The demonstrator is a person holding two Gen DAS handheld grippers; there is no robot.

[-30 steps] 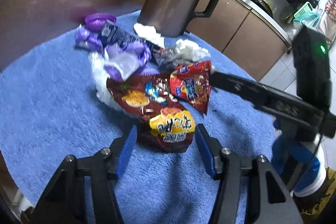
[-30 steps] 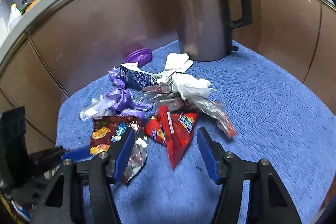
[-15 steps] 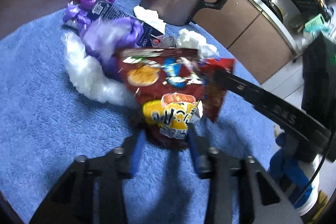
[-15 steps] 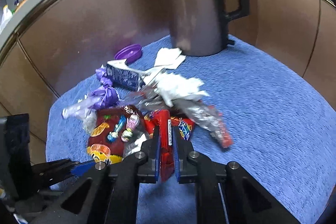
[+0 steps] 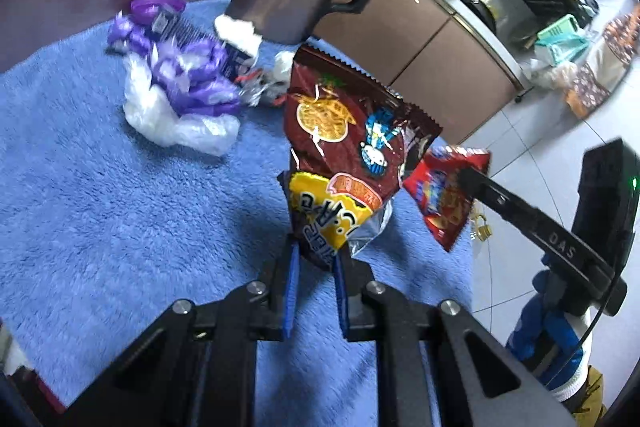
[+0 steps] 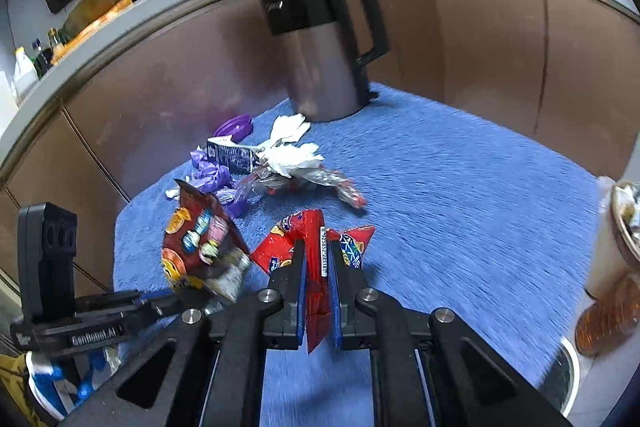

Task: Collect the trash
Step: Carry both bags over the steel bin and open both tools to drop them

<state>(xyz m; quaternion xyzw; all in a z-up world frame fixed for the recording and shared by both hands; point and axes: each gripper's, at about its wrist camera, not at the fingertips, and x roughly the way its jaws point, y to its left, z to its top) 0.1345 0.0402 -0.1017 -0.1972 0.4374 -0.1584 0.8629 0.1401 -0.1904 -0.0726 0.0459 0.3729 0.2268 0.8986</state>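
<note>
Now both crinkly foil snack wrappers hang above the fluffy blue towel [image 5: 100,195], each pinched at its lower edge. The dark-red snack bag [image 5: 344,143], glossy, with a zigzag-cut top edge, a yellow patch and cartoon prints, stands upright in the left gripper [image 5: 314,259], whose jaws have just been closing and now clamp its bottom corner. The bright red wrapper [image 6: 316,259], folded into a narrow wedge with a white barcode strip, is squeezed between the blue pads of the right gripper [image 6: 318,279], jaws nearly together on it. A second ago both lay flat on the towel with the jaws spread around them; they have since been lifted clear. Beyond them, toward the steel kettle [image 6: 324,67] with its black handle, remain crumpled purple film [image 5: 188,75], a clear plastic bag [image 5: 168,119], white tissue [image 6: 292,157], a dark blue carton [image 6: 230,155] and a purple lid [image 6: 236,125].
</note>
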